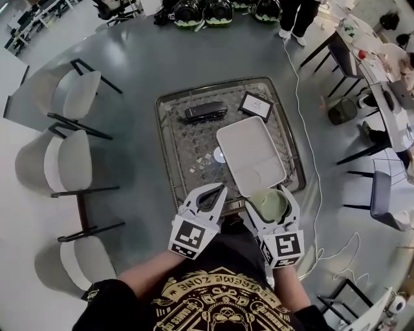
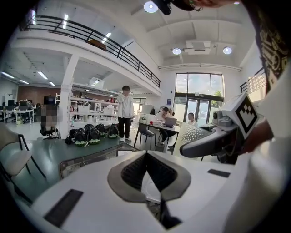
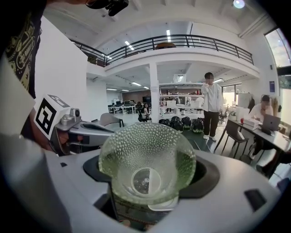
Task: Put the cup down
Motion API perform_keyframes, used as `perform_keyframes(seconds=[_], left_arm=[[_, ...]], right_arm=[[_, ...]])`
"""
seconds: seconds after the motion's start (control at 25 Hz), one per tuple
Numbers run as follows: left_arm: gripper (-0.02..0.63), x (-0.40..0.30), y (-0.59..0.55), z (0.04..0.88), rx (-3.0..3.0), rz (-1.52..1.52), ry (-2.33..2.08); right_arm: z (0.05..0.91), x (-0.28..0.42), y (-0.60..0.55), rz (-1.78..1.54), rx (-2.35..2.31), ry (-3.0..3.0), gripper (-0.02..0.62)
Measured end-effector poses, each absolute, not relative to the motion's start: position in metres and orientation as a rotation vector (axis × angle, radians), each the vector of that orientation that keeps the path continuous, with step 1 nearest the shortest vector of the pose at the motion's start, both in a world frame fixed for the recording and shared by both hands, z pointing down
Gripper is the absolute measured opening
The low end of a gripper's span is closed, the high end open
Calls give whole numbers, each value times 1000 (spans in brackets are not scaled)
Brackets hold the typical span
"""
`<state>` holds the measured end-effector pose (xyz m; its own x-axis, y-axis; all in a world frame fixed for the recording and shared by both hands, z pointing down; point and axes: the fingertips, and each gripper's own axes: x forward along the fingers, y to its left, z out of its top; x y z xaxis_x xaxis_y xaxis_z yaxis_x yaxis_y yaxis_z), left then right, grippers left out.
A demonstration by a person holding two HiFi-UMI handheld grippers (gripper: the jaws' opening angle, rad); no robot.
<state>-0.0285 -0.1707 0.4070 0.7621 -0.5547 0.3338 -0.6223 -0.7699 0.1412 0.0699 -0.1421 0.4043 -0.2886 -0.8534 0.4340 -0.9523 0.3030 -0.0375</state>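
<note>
A pale green, bumpy glass cup is held upright in my right gripper, whose jaws are shut on its sides. It hangs over the near edge of the glass-topped table, right at the near corner of a white tray. The left gripper view shows the cup off to the right. My left gripper sits just left of the cup, its tips shut together with nothing between them.
On the table lie a black case, a dark framed card and a small disc. White chairs stand to the left, helmets at the far side. A white cable runs along the floor on the right.
</note>
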Motion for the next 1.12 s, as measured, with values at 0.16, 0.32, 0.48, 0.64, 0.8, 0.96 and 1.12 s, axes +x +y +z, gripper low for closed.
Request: perform_keyframes(seconds=[0.16,0.32,0.48,0.64,0.8,0.96,1.12], left_arm=[[-2,-13,-188,414,2690,421,-966],[-2,4,-203,423,2665,439,-999],[-2,17,-217,434,2635,459,-1023],[-2,24,-230,446,2598,475,-1056],[-2,29,-242,462,2567,509,-1085],[-2,31,-252,482,2544,546,-1106],[-2,31,-258,501,2507,572,-1136]], right_arm=[[414,82,-166,408,1570,-2268,399],[426,93,-188,397,1520,-2287,399],[442,103,-208,414,1476,-2299,399],[458,109,-224,423,1434,-2301,400],[473,114,-240,430,1405,-2306,399],[487,116,-259,408,1384,-2316,399],[505,117,-272,411,1367,-2315,399]])
